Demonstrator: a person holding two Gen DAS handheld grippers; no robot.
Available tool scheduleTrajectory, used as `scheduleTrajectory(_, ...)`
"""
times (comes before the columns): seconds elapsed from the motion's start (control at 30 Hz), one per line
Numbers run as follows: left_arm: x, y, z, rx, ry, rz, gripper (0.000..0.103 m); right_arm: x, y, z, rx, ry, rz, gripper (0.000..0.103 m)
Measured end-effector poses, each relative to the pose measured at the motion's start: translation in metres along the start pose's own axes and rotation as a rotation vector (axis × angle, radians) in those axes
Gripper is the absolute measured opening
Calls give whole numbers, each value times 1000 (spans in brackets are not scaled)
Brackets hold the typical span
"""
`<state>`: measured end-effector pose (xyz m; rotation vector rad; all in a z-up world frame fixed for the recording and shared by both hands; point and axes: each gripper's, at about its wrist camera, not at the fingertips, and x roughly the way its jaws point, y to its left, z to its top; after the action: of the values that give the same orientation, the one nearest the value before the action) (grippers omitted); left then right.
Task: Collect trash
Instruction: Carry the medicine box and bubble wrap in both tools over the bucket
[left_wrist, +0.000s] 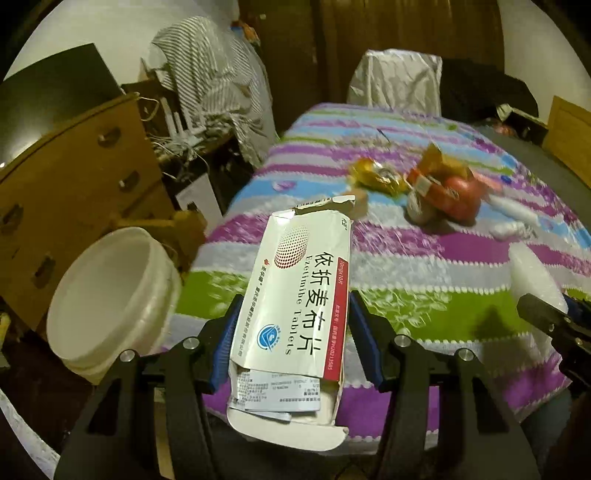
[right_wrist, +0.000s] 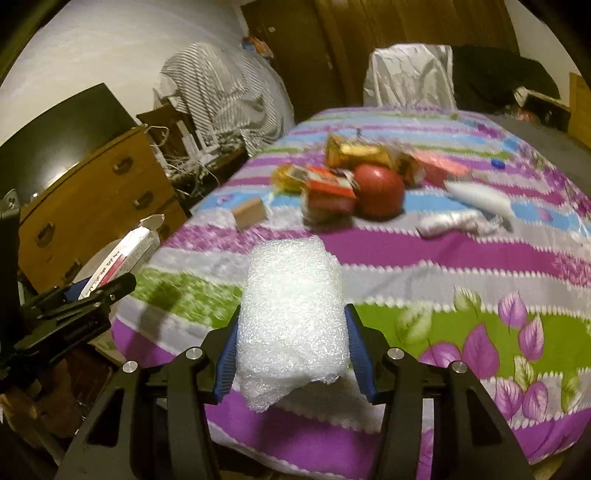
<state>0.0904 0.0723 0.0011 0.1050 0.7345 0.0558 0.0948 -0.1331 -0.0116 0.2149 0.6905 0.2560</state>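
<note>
Box: a torn white tablet box (left_wrist: 295, 295) stands lengthwise between the left gripper's (left_wrist: 293, 332) blue pads, torn flap pointing away, open end with folded paper toward the camera.
Box from the right: (right_wrist: 122, 258) it juts up past the left gripper (right_wrist: 99, 291), at the bed's near-left corner.
Wrap: a wad of bubble wrap (right_wrist: 291, 317) fills the gap of the right gripper (right_wrist: 291, 347), bulging beyond the tips and below the pads.
Left fingers: partly open, both pads pressed on the box's long sides; box held clear of the bed.
Right fingers: partly open, pads sunk into the wrap's sides; wrap held.
Bucket: a white bucket (left_wrist: 110, 295) stands on the floor left of the bed, mouth open, just left of the box.
Bed edge: the striped cover (right_wrist: 443, 258) ends at a scalloped hem under both grippers; dark floor below.
Room left: a wooden dresser (left_wrist: 74, 177) stands close behind the bucket, cables and striped cloth beyond.
Bed middle: a red ball (right_wrist: 378, 195), gold and orange wrappers (right_wrist: 354, 155), a small tan block (right_wrist: 251, 212) and white tissue (right_wrist: 476, 199) lie well ahead of the grippers, blurred.
Right gripper from the left: its black tip (left_wrist: 554, 325) shows at the frame's right edge, wrap beside it.
</note>
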Motion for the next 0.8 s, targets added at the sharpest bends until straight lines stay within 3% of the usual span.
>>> scheduleTrajectory(0.23,-17,44,17,-66,-69,69,53,4,53,44,-79,-36,101,53)
scheduleTrajectory(0.43,-26,107,34,-145,-114,173,53,26,126,89,-172,-41,210,53)
scheduleTrajectory(0.63,-29,176,43,-212,-135,291,54,65,213,128,-252,21,325,53)
scheduleTrajectory(0.8,-21,227,45,-258,-102,356,54,100,291,143,-341,86,384,53)
